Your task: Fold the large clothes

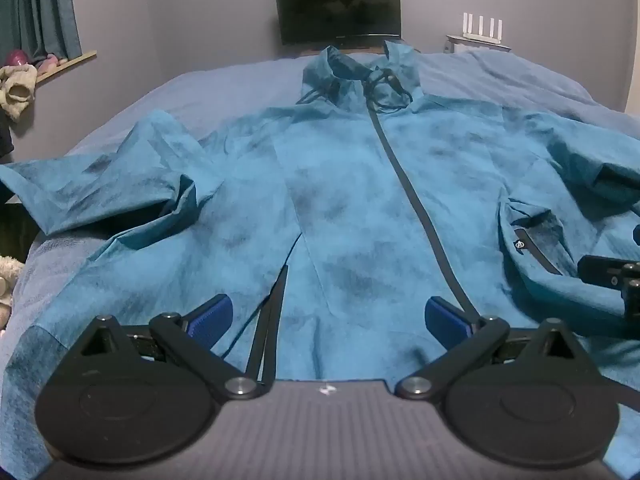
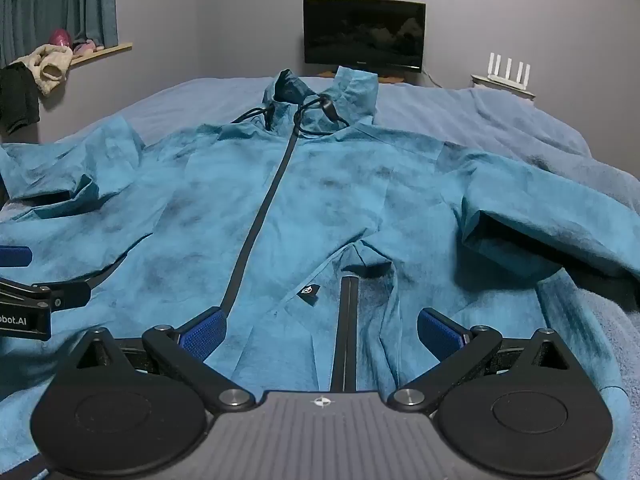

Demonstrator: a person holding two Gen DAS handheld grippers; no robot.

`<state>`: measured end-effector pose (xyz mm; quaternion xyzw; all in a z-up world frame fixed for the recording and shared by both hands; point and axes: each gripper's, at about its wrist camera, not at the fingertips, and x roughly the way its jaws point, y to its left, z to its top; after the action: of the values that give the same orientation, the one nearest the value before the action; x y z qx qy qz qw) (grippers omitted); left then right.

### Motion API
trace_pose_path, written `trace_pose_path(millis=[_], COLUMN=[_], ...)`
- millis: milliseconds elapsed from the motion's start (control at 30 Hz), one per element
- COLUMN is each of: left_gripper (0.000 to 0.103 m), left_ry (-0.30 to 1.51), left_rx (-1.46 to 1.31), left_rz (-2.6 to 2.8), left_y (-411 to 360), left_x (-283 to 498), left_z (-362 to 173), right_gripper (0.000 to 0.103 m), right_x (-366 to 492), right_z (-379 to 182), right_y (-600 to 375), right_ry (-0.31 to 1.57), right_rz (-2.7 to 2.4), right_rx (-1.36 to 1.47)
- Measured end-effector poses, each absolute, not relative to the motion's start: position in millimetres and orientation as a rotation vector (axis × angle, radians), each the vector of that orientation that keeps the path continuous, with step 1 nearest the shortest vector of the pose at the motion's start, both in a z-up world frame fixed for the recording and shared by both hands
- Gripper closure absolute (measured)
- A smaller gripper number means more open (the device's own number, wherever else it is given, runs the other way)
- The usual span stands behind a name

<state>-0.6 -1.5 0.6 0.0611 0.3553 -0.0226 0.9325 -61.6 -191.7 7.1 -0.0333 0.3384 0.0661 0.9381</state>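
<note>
teal jacket (image 1: 352,184) spread on blue bed (image 1: 224,84), monitor (image 1: 338,8) behind; both grippers' fingers (image 1: 210,316) wide apart, empty.

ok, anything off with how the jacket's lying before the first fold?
Mostly flat, zip closed. The jacket has its left-side sleeve bunched and ridged up rather than laid out, and a pocket flap is peaked up. The drawcord lies loose at the collar. Both grippers are open, holding nothing.
</note>
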Motion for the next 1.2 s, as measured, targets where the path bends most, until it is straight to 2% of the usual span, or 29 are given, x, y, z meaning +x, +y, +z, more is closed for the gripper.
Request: trace_pose_path(millis=[1200], left_gripper=[0.000], left_ry=[0.747], left_rx=[0.099], left_rz=[-0.050], left_y=[1.2], left_x=[2.7], left_z=[-3.7], right_gripper=[0.000], right_x=[-55.2], right_z=[1.1], right_y=[-197.7], right_ry=[0.725], right_rz=[0.130], right_rx=[-0.031])
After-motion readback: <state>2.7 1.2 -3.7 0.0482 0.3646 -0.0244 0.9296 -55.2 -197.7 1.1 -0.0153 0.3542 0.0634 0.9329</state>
